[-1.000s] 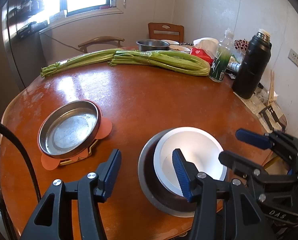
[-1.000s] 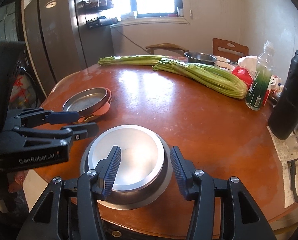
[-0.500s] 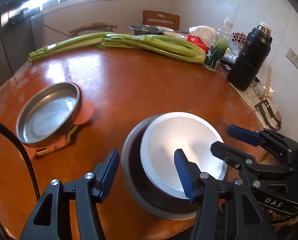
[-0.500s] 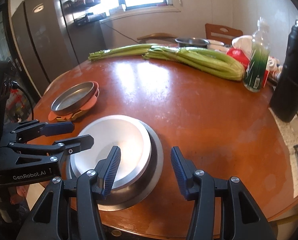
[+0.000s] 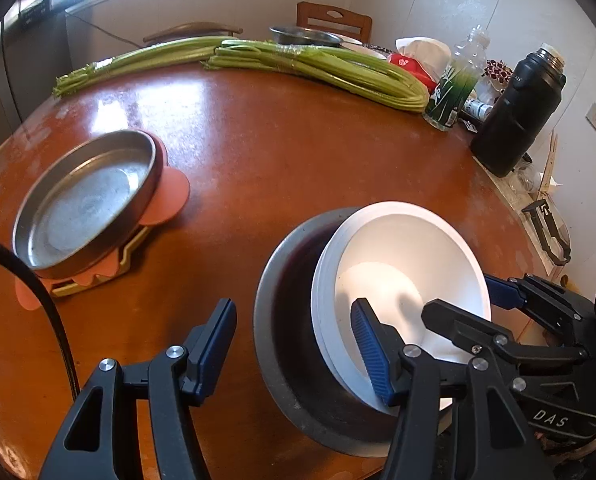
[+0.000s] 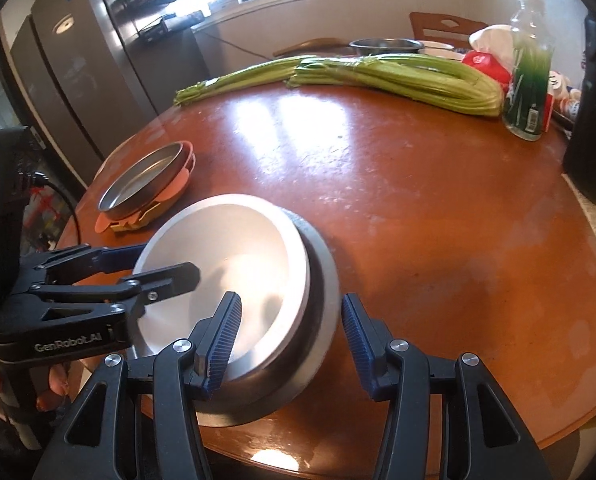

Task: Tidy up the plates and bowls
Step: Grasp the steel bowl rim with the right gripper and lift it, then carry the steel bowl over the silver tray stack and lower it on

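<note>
A white bowl sits nested in a wider grey metal bowl near the front edge of the round wooden table. My left gripper straddles the stack's left rim, one finger inside the white bowl and one outside over the table. Its jaws are opening and no pad presses on the rim. My right gripper is open and straddles the opposite rim of the same stack without touching it. Each gripper shows in the other's view: the right gripper, the left gripper. A shallow metal pan rests on an orange trivet at the left.
Long celery bundles lie across the back of the table. A green bottle and a black thermos stand at the right, and a metal bowl at the far back. A grey fridge stands beyond the table's left side.
Both grippers have come down and tipped forward onto the bowl stack, which now looms larger. The left jaws stand a little wider. The bowls and the pan have stayed in place.
</note>
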Motion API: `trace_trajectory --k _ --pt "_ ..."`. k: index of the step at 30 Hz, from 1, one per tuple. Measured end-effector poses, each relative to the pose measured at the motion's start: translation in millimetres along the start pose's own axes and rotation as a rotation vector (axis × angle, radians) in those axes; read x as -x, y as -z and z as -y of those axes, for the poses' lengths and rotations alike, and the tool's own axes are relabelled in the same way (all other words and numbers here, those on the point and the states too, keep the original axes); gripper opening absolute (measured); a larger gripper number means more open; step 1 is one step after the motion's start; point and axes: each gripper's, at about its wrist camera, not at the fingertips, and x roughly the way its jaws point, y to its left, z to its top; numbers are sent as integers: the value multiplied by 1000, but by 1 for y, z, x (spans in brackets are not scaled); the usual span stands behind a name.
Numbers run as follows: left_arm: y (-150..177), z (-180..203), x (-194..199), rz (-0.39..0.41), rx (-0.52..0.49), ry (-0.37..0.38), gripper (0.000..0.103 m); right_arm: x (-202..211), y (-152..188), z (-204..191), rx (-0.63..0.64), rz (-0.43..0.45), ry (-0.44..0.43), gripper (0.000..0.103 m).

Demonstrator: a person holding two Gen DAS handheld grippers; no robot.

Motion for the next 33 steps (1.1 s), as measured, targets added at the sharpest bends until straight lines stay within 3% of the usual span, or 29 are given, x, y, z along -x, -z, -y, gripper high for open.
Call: trace_trajectory --k 10,17,33 --pt "3 4 -17 -38 3 61 58 -6 3 -3 -13 -20 -35 59" --pt "4 6 -16 -35 3 47 56 -6 1 -1 -38 -12 -52 58" --pt "-17 -30 25 77 42 2 56 -2 -34 -41 9 45 -96 58"
